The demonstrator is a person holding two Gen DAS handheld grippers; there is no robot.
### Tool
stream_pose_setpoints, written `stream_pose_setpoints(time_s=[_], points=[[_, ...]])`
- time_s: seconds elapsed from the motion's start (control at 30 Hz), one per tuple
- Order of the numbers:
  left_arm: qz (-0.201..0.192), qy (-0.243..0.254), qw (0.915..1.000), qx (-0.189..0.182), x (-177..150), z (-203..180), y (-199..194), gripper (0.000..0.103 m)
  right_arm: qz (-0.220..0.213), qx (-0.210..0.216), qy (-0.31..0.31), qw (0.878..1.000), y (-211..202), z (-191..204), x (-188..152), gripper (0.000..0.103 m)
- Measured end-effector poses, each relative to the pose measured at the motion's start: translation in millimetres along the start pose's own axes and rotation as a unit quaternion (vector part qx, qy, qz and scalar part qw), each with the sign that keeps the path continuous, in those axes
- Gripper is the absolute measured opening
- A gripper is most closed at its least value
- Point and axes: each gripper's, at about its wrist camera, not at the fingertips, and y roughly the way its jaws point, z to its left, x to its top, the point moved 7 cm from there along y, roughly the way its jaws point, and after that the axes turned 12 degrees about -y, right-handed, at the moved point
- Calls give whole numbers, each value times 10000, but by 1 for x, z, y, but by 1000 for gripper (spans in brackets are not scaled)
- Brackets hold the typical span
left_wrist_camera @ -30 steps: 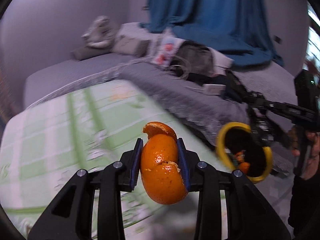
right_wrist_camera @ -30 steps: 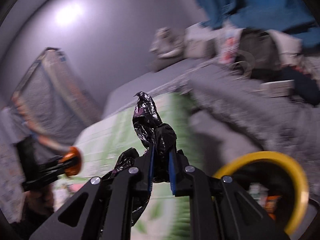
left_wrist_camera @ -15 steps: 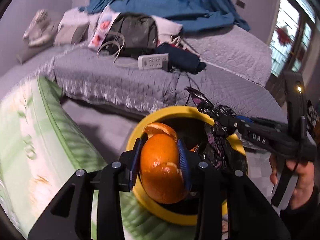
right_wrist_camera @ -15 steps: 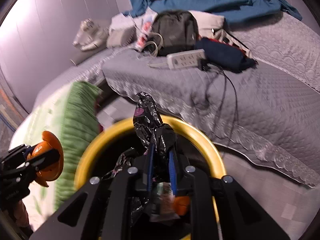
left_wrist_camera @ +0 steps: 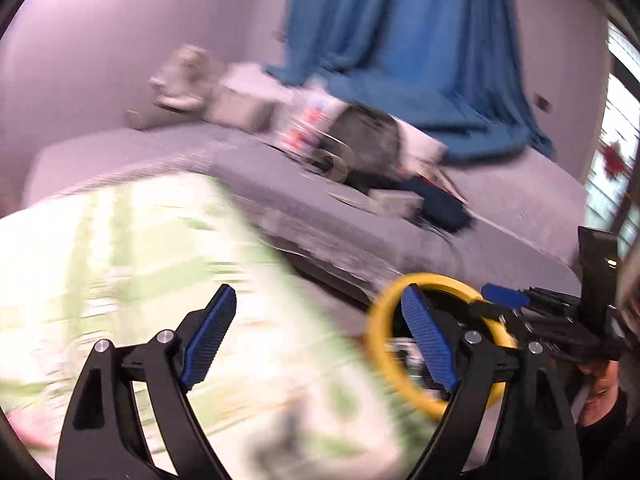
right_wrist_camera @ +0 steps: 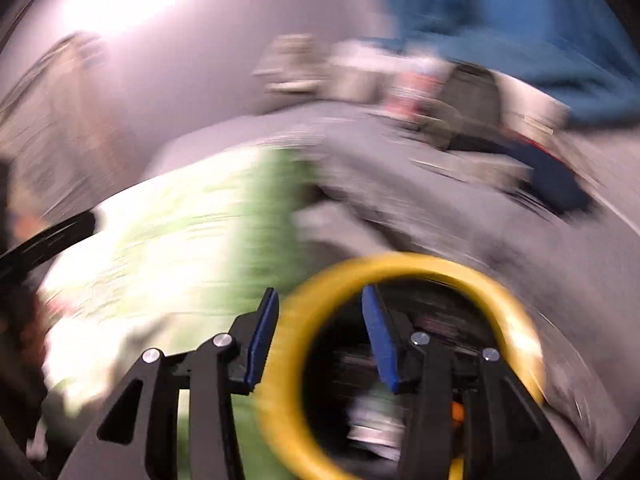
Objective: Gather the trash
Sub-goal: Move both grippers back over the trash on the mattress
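My left gripper (left_wrist_camera: 320,320) hangs over the green-and-white cover (left_wrist_camera: 120,260), its jaws opening wide with nothing between them. The yellow-rimmed bin (left_wrist_camera: 400,300) stands just to its right. Over the bin's rim in that view reaches my right gripper (left_wrist_camera: 500,306), held by a hand (left_wrist_camera: 600,380). In the right wrist view my right gripper (right_wrist_camera: 320,336) is above the bin (right_wrist_camera: 400,264), jaws opening and empty. Blurred trash with an orange bit (right_wrist_camera: 458,410) lies inside the bin. The left gripper (right_wrist_camera: 48,236) is a dark blur at the left edge.
A grey quilted bed (left_wrist_camera: 500,220) runs behind the bin, with a dark backpack (left_wrist_camera: 368,136), a white power strip (left_wrist_camera: 396,200) and pillows on it. Blue curtain (left_wrist_camera: 400,40) hangs at the back wall. Both views are motion-blurred.
The orange peel has left my left gripper and the black plastic scrap has left my right; both jaws have opened. The left view has swung left, away from the bin.
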Motion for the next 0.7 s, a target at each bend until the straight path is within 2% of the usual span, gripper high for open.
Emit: stream_pose_setpoints(time_s=[0.03, 0.1, 0.17, 0.23, 0.27, 0.37, 0.43, 0.47, 0.57, 0.63, 0.7], points=[[-172, -87, 9996, 190, 1, 24, -22, 81, -88, 458, -396, 9981, 7, 38, 15, 42], [-492, -247, 9967, 592, 1, 66, -65, 81, -139, 1328, -1174, 9841, 22, 117, 37, 42], [-766, -398, 9898, 1130, -3, 108, -105, 81, -124, 1846, -1815, 9658, 34, 180, 51, 42], [-1015, -717, 9781, 1670, -11, 153, -148, 81, -60, 2270, -2711, 9354, 53, 254, 59, 41], [-1090, -948, 9716, 1874, -17, 175, -167, 81, -30, 2375, -3001, 9239, 59, 279, 61, 41], [-1240, -1425, 9544, 2313, -32, 221, -211, 81, 241, 2806, -3859, 8785, 91, 360, 69, 41], [-1343, -1656, 9401, 2662, -43, 252, -240, 81, 391, 2800, -4242, 8603, 107, 395, 68, 41], [-1371, -1822, 9333, 2775, -51, 266, -252, 81, 603, 2928, -4405, 8465, 118, 413, 66, 41], [-1429, -2198, 9216, 2863, -67, 300, -280, 81, 983, 3141, -4697, 8192, 138, 440, 61, 41], [-1412, -2302, 9154, 2987, -77, 317, -290, 81, 1165, 3090, -4812, 8120, 152, 448, 59, 41], [-1349, -2311, 9148, 3026, -81, 323, -290, 81, 1372, 3148, -4812, 8066, 165, 453, 60, 41]])
